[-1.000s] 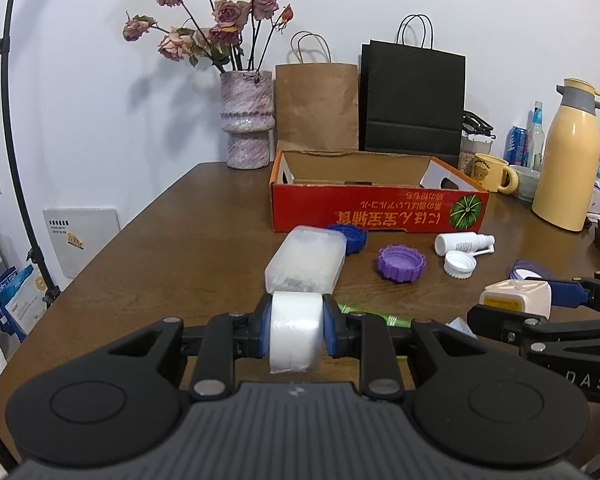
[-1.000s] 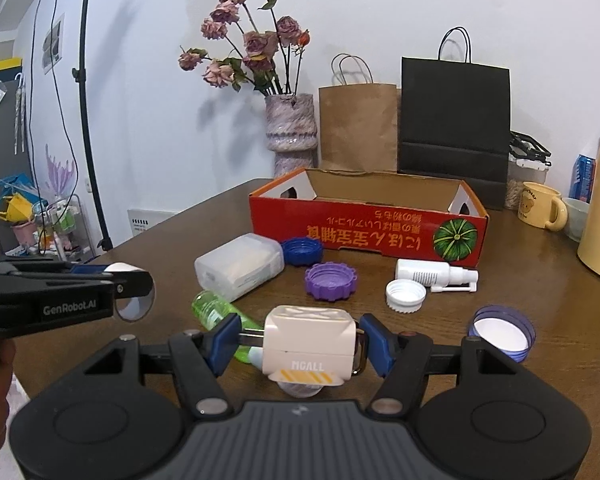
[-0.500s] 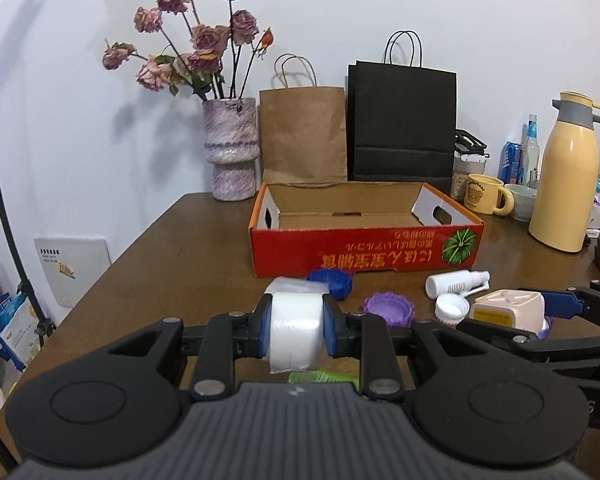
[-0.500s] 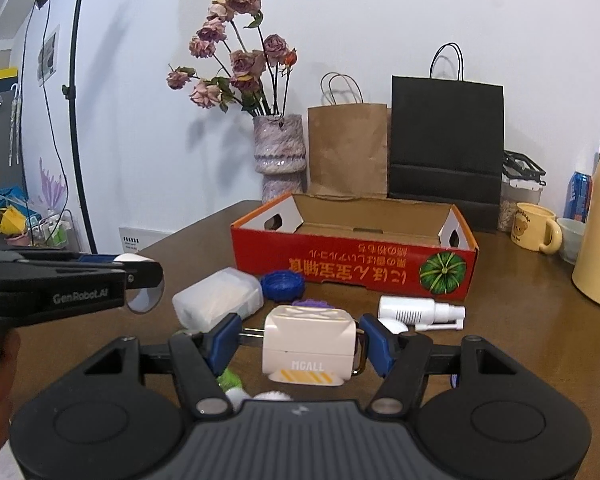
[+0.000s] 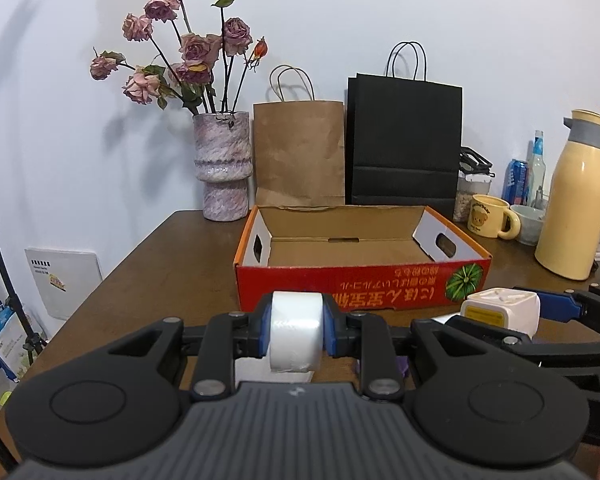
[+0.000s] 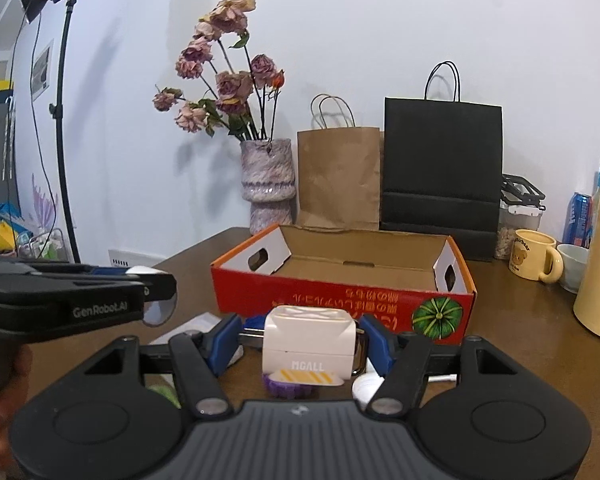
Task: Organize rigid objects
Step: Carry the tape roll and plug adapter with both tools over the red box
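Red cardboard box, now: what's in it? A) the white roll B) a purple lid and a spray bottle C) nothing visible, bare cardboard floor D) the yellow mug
C: both wrist views look into the red cardboard box and show only bare floor; the white roll sits clamped in the left gripper and the white MGALL case in the right gripper, both short of the box.

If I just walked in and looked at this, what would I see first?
Probably the big red box in the middle of the brown table, open on top with nothing in it. Just in front of it, the left gripper pinches a white roll and the right gripper pinches a small white case. Behind, a purple vase of dried roses stands by the wall.
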Demonstrator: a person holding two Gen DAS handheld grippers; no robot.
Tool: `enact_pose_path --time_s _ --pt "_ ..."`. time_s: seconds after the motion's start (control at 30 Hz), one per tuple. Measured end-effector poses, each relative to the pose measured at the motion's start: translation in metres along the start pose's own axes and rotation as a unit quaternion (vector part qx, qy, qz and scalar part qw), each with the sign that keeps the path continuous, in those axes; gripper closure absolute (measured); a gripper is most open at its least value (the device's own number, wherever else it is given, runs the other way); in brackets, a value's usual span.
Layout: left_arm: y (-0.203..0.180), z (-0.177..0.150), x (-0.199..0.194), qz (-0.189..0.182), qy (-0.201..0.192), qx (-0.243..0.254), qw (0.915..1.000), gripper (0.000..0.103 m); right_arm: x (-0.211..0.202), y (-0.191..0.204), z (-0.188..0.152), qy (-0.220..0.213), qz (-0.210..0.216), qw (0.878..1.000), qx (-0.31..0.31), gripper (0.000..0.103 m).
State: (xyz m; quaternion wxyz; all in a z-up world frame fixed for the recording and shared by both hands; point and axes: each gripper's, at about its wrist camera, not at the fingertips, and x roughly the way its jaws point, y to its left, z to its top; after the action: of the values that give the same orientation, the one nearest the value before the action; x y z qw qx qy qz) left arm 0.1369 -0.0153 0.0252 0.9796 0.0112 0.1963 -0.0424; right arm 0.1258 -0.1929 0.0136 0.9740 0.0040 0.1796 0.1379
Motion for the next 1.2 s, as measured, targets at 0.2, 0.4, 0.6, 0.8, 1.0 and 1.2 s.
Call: enact_pose_path --time_s 0.2,0.4,0.6,0.8,1.0,1.2 --pt "-0.003 0.012 0.015 0.000 -0.007 -0.004 1.0000 0.077 0.014 -0.008 0.011 -0.012 -0.009 1.000 0.002 0.039" --pt "-0.008 0.027 0.035 0.004 -0.012 -0.004 0.9999 0.077 0.029 -0.017 0.023 -0.025 -0.023 0.999 -0.005 0.039" --pt "-0.013 0.041 0.052 0.005 -0.020 0.000 0.9998 0.077 0.044 -0.025 0.035 -0.034 -0.032 0.999 -0.009 0.039" --pt "-0.015 0.053 0.070 0.008 -0.025 -0.005 0.9997 0.077 0.061 -0.030 0.046 -0.043 -0.042 0.998 -0.015 0.039" --pt "-0.016 0.064 0.090 0.013 -0.025 -0.009 0.9996 0.077 0.079 -0.036 0.058 -0.048 -0.045 0.998 -0.018 0.039" --pt "-0.014 0.075 0.112 0.017 -0.019 -0.019 0.9995 0.077 0.102 -0.041 0.068 -0.047 -0.049 0.997 -0.024 0.039"
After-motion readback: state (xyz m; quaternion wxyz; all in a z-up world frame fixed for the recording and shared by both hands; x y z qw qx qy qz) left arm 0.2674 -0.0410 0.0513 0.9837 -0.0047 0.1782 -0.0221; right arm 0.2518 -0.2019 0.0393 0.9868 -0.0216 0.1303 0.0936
